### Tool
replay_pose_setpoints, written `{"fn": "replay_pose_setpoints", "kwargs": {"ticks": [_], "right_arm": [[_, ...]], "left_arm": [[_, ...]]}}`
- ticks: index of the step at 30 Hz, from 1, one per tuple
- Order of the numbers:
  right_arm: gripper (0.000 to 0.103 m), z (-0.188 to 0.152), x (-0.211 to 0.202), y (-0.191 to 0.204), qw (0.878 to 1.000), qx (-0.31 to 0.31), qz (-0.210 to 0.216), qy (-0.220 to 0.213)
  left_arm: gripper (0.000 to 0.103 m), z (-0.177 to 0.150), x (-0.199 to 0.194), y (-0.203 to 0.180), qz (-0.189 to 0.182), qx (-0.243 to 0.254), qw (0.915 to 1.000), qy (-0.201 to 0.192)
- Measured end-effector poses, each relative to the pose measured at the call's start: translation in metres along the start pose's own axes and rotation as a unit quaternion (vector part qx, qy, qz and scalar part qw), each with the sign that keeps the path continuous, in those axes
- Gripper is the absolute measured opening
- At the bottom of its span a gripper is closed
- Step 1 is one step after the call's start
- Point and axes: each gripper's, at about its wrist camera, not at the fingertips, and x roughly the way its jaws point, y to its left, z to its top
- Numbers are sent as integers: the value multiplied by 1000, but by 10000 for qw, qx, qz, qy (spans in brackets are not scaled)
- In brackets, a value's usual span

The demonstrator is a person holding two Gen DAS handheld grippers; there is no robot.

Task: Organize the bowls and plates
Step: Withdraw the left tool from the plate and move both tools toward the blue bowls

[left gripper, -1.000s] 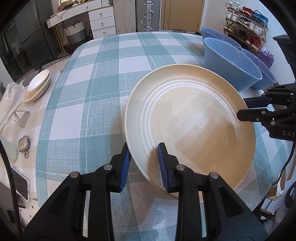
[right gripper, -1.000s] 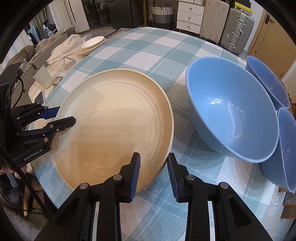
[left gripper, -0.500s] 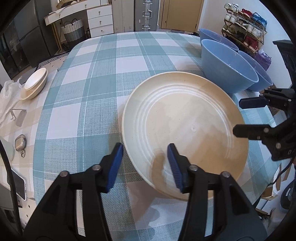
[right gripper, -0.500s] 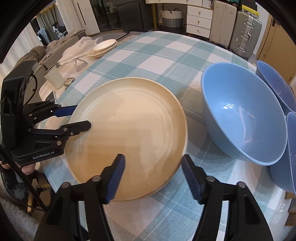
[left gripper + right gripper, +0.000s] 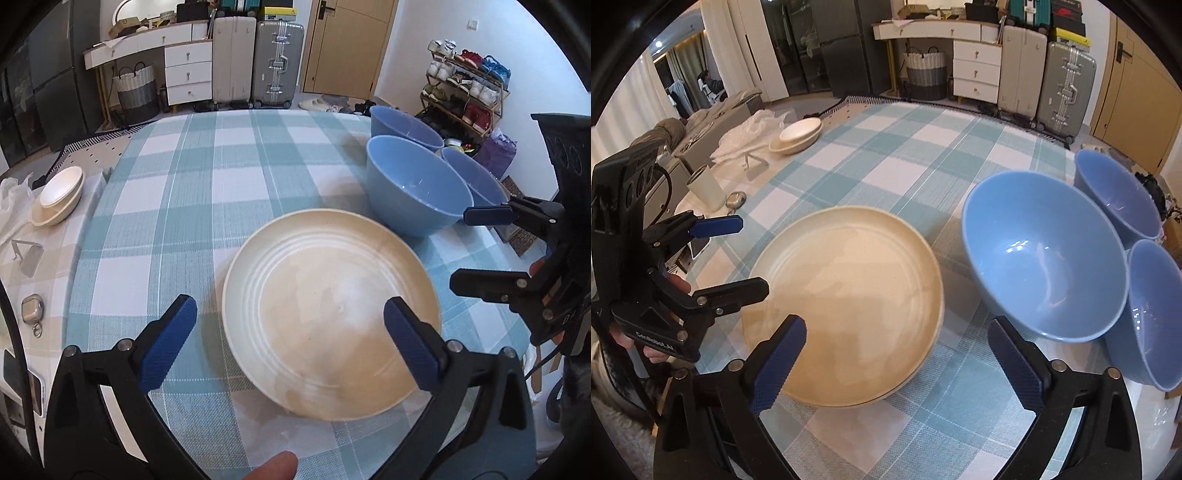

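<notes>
A large cream plate [image 5: 332, 295] [image 5: 849, 295] lies flat on the checked tablecloth [image 5: 221, 184]. My left gripper [image 5: 288, 317] hovers above the plate's near-left rim. Its jaws are opening wide and nothing touches the pads. My right gripper [image 5: 897, 332] hangs over the plate's right rim. Its jaws are likewise opening and hold nothing. Each gripper shows in the other's view, the left gripper [image 5: 750, 254] at the left and the right gripper [image 5: 461, 249] at the right. Three blue bowls [image 5: 417, 195] [image 5: 1041, 266] stand just right of the plate.
Two small cream dishes [image 5: 59, 195] [image 5: 798, 134] sit stacked at the table's far left edge. A white cup [image 5: 705, 188], an earbud case [image 5: 32, 309] and a small stand [image 5: 27, 254] lie along the left side. Suitcases [image 5: 279, 62] and drawers stand beyond the table.
Both grippers let go of the plate's rim, spread wide and rose. The plate now rests flat on the cloth.
</notes>
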Motion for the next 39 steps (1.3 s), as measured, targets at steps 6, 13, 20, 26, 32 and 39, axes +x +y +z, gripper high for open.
{"fn": "replay_pose_setpoints", "kwargs": {"ticks": [6, 13, 20, 26, 32, 39], "right_arm": [[101, 6, -27, -17, 9992, 193, -170, -314], [102, 12, -62, -37, 9964, 386, -378, -656], [102, 18, -97, -64, 9913, 637, -594, -984], [102, 18, -128, -90, 9849, 895, -778, -1264], [102, 17, -161, -118, 9761, 1134, -999, -1559], [102, 17, -194, -156, 9645, 1519, -1059, -1885]], "left_arm": [[101, 16, -9, -6, -53, 29, 9999, -145], [101, 44, -15, -16, -171, 10, 9992, -358], [101, 78, -18, -33, -328, 63, 9981, -521], [101, 104, -19, -48, -422, 109, 9969, -648], [101, 124, -17, -61, -452, 197, 9961, -732], [101, 146, -6, -76, -464, 267, 9961, -706]]}}
